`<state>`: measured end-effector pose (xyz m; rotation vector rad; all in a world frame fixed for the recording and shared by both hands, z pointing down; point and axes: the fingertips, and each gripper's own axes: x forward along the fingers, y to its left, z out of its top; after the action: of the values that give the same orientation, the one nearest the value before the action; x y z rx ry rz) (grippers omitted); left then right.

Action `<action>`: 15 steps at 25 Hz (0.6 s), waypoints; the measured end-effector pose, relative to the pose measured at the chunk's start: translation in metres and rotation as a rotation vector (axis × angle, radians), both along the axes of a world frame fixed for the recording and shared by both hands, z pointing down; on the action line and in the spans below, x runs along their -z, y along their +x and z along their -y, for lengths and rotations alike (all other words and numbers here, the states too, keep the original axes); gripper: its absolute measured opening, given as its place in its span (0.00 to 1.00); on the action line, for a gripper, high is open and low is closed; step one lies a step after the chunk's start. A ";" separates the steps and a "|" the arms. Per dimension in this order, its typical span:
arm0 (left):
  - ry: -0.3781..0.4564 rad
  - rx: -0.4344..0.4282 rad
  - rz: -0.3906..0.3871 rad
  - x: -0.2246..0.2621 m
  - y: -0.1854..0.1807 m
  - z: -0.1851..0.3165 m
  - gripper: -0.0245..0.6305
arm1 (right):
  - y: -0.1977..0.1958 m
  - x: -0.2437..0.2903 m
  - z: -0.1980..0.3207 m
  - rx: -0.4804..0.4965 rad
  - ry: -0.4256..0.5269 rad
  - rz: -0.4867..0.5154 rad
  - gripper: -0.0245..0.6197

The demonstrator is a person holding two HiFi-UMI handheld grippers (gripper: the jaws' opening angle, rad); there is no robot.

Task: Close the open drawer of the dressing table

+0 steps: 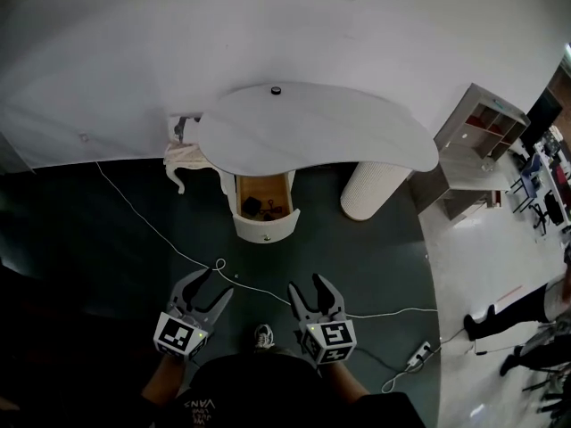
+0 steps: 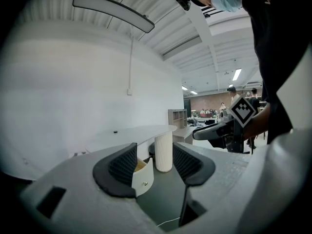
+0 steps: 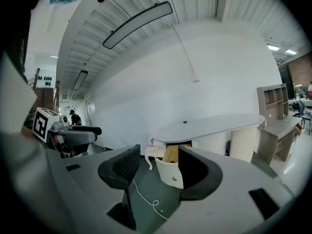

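Dark green floor [image 1: 107, 230], white wall [image 1: 134, 43], and the dressing table [image 1: 312, 136] parked against it. Its drawer [image 1: 265, 210] sticks out under the left end, stuff inside, well ahead of both tongs. Left gripper [image 1: 217, 283] and right gripper [image 1: 306, 283] are spread wide and holding nothing. They're aimed at the drawer front, I'd guess to shove it in.

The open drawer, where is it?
In the head view, the drawer sticks out under the left part of the white tabletop, just left of the ribbed pillar.
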<state>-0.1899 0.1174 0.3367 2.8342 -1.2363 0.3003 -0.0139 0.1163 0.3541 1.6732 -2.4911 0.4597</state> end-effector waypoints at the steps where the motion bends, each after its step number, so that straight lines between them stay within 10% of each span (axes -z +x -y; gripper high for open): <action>1: -0.008 0.010 0.005 -0.002 0.001 0.006 0.38 | 0.001 -0.002 0.006 0.008 -0.003 -0.001 0.39; 15: -0.053 0.023 0.009 -0.016 0.011 0.074 0.38 | 0.014 -0.037 0.072 -0.023 -0.077 0.005 0.39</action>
<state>-0.1787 0.0438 0.3524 2.7751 -1.2421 0.3401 0.0003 0.0445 0.3910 1.6751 -2.4275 0.5548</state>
